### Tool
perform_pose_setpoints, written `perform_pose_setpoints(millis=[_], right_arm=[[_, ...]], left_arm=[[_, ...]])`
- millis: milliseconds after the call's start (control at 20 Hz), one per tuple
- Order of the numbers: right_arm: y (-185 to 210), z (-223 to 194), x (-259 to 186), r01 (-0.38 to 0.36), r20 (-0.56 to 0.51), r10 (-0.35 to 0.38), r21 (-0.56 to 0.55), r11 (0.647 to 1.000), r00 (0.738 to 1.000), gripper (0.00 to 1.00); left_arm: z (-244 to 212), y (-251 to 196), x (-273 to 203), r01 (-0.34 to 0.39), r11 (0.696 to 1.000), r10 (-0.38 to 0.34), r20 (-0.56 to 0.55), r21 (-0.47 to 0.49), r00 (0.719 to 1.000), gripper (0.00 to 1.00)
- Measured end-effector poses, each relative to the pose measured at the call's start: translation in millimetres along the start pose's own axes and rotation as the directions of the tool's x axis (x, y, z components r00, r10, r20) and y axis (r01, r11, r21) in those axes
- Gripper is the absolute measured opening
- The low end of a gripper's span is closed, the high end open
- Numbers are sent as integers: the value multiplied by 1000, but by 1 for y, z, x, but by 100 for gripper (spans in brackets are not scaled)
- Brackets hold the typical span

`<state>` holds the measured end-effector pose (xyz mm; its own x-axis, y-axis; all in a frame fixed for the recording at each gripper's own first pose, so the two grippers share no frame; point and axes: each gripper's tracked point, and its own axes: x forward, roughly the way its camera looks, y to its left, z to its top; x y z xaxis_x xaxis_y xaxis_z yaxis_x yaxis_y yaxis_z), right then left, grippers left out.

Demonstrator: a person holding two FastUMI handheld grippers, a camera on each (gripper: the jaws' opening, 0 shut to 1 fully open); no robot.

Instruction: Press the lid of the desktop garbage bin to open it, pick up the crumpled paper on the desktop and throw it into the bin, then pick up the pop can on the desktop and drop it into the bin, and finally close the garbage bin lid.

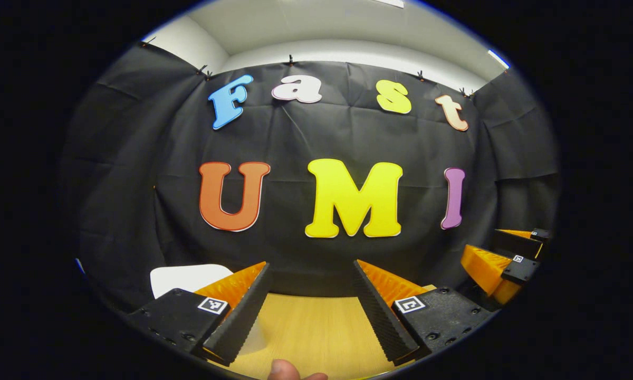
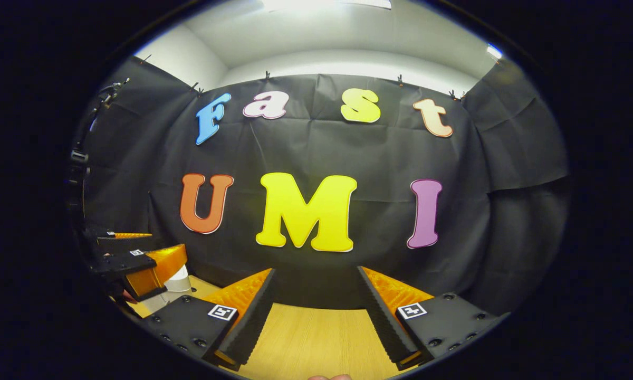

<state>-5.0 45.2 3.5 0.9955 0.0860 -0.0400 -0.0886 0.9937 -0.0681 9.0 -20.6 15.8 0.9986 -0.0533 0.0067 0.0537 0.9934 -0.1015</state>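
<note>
Here both grippers are held level above the wooden desktop (image 1: 316, 327), each with its fingers spread wide and holding nothing. The left gripper (image 1: 311, 309) has a white object, probably the garbage bin (image 1: 187, 278), just to its left at the far edge of the desktop, so this hand seems nearer than the right gripper (image 2: 316, 311). The bin is mostly hidden; I cannot make out paper or can

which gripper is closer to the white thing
The left gripper: the white thing sits just past its fingers, while from the right gripper it lies off to the side, beside the left one.
</note>
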Motion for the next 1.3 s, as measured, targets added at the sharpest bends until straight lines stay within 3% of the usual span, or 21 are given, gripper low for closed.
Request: perform_pose_setpoints(millis=[1300], right_arm=[[20,-2,-1,-41,-4,41,4,999,999,94]], left_arm=[[-10,-11,-11,93,996,-93,-38,11,995,99]])
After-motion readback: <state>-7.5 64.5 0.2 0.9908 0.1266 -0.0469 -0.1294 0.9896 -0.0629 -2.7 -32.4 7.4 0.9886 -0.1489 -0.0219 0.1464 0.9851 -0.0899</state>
